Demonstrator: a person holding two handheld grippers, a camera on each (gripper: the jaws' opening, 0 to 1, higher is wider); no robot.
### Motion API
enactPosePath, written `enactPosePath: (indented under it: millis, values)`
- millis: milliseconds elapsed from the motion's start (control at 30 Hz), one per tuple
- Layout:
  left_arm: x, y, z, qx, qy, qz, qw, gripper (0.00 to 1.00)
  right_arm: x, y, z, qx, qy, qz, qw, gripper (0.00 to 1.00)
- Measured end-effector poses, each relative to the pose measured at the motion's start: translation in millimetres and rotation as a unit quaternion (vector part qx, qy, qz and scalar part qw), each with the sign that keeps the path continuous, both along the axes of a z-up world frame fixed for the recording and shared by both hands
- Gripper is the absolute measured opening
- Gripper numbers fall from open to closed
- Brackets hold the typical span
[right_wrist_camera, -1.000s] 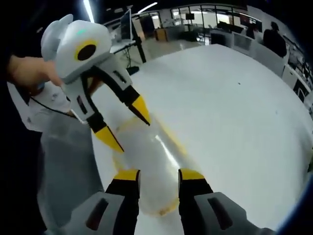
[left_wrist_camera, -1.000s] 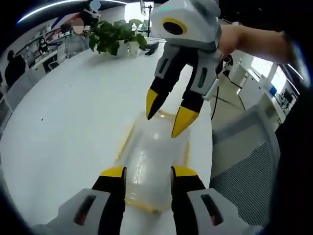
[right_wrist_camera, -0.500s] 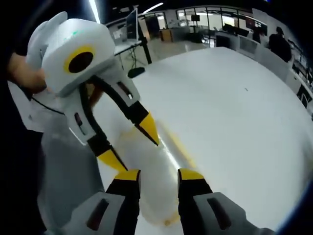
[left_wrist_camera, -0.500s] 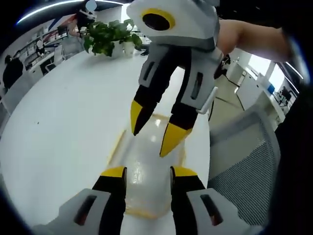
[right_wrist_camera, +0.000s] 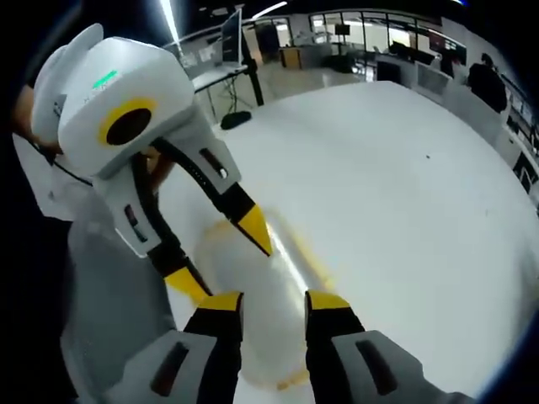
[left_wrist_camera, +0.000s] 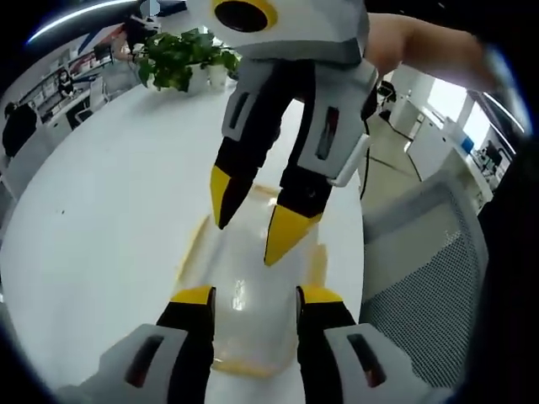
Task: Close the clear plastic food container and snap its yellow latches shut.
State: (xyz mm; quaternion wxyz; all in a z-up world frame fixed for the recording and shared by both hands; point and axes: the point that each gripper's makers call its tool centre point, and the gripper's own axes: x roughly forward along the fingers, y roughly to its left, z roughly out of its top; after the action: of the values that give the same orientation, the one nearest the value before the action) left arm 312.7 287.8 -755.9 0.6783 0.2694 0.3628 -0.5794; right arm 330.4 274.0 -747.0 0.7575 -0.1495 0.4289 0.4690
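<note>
Lid looks down, latches not yet snapped

Both my grippers — left (left_wrist_camera: 244, 296), right (right_wrist_camera: 264, 299) — hover jaws apart, empty, over the container (left_wrist_camera: 246, 313) on the counter (left_wrist_camera: 109, 194)

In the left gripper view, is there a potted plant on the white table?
Yes. A leafy green potted plant stands at the far end of the white table, beyond the clear plastic container.
</note>
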Motion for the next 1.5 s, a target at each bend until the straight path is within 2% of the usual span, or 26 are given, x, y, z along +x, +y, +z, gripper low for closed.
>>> enactPosePath:
  millis: [433,567,767,900,1067,1233,1500]
  values:
    - [-3.9,0,-1.9,0.01,-0.017,-0.015,0.9997,0.4,12,1,3.1,-0.002,-0.009,-0.01,0.9999,0.26]
    - [-8.7,0,-2.2,0.01,-0.013,-0.024,0.9996,0.46,12,0,-1.7,-0.011,-0.004,-0.002,0.9999,0.28]
    - [-11.4,0,-4.7,0.019,-0.033,-0.035,0.9987,0.47,14,0,-4.2,-0.018,0.0,0.005,0.9998,0.3]
    - [-10.8,1,-4.0,0.017,-0.034,-0.031,0.9988,0.48,16,-1,-5.3,-0.026,0.001,0.011,0.9996,0.31]
    - [-11.0,0,-4.3,0.012,-0.037,-0.03,0.9988,0.49,21,1,-6.2,-0.031,0.001,0.02,0.9993,0.33]
    - [-13.7,1,-7.2,0.027,-0.064,-0.049,0.9964,0.49,23,4,-8.5,-0.037,0.011,0.033,0.9987,0.35]
    - [-11.5,0,-5.8,0.026,-0.062,-0.041,0.9969,0.49,22,6,-13.2,-0.051,0.031,0.069,0.9958,0.4]
